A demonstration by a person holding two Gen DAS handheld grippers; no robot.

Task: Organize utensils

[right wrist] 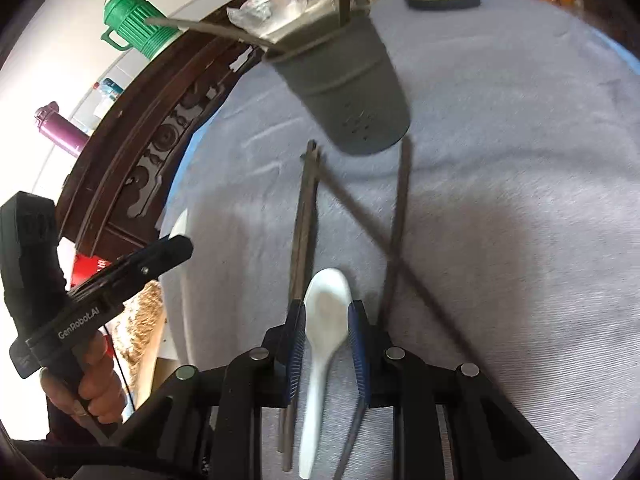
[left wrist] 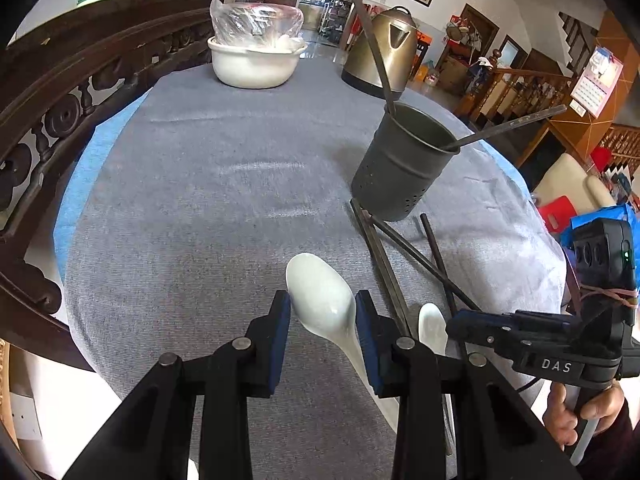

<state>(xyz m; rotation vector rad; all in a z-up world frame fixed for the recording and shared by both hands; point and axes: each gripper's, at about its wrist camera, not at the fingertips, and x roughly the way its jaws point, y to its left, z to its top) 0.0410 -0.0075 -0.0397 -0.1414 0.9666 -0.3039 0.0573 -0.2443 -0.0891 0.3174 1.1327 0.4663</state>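
I am clamping one white spoon by its bowl between my left jaws, its handle running back under them, and it is hanging over the near part of the tabletop. My right jaws are closing on the bowl of a second white spoon, pads pressing both sides, close to the near edge; I cannot tell whether this spoon is lifted or lying on the cloth. Loose dark chopsticks are lying crossed on the grey cloth just beside that second spoon, reaching toward the foot of the dark perforated holder. The holder is standing upright toward the right edge, with two chopsticks leaning out of it. Beyond it, at the far edge, a metal kettle and a white bowl topped with a clear plastic bag are sitting. A carved dark wooden rail is running along the left edge.
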